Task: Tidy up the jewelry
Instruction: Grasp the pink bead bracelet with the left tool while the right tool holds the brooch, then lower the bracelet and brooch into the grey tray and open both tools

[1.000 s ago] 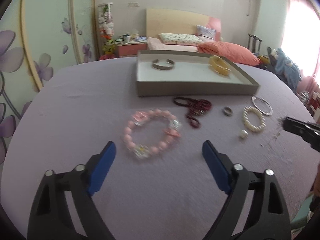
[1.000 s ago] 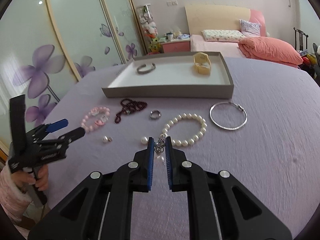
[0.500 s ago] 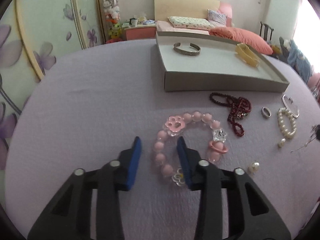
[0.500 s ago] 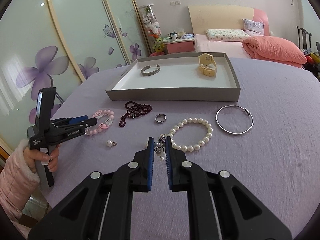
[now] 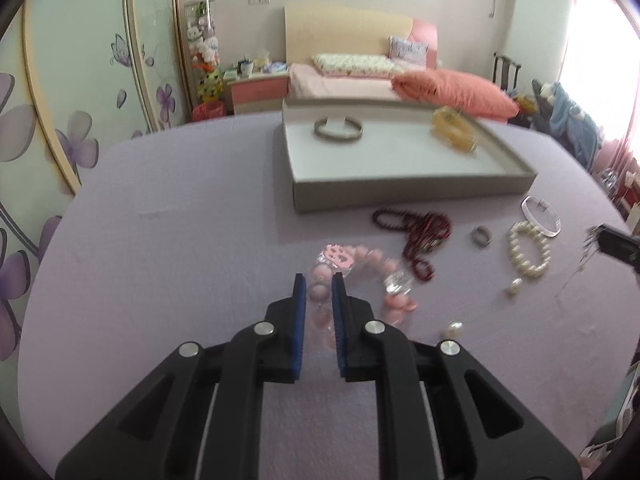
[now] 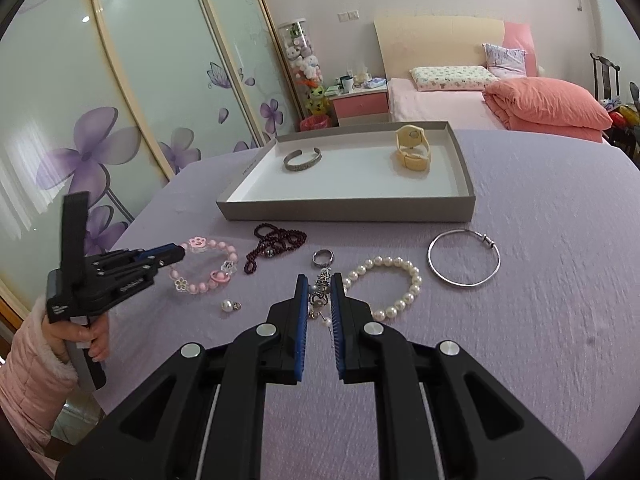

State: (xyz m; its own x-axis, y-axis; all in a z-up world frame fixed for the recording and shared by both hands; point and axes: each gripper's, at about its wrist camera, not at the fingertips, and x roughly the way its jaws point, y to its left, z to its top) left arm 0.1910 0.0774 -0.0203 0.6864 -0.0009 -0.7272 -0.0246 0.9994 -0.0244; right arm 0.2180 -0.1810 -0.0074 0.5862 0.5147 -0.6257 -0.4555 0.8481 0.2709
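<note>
1. The left gripper (image 5: 319,286) has its fingers (image 5: 299,292) drawn close around the near side of the pink bracelet (image 5: 360,280), with pink beads showing in the narrow gap between them; this view is blurred (so bead detail is soft).
2. In the right wrist view the left gripper (image 6: 176,255) reaches the pink bracelet (image 6: 204,266) at its left edge, and the bracelet lies on the lilac tabletop (image 6: 540,300).
3. The right gripper (image 6: 319,286) has its fingers (image 6: 338,292) nearly together, clamping a small silver chain piece (image 6: 320,294) with a pearl; part of it dangles below the fingers.
4. The grey tray (image 6: 348,212) sits at the far side of the tabletop, holding a silver cuff (image 6: 303,159) at its left and a yellow watch (image 6: 413,148) at its right, well apart.
5. Between the tray and the grippers lie dark red beads (image 6: 276,242), a ring (image 6: 322,257), a pearl bracelet (image 6: 386,286) and a thin silver bangle (image 6: 464,258), none touching the tray.
6. A pearl earring (image 6: 229,305) lies just in front of the pink bracelet.
7. From the left wrist view the right gripper (image 5: 614,242) shows at the right edge, with fine chain hanging from its tip.
</note>
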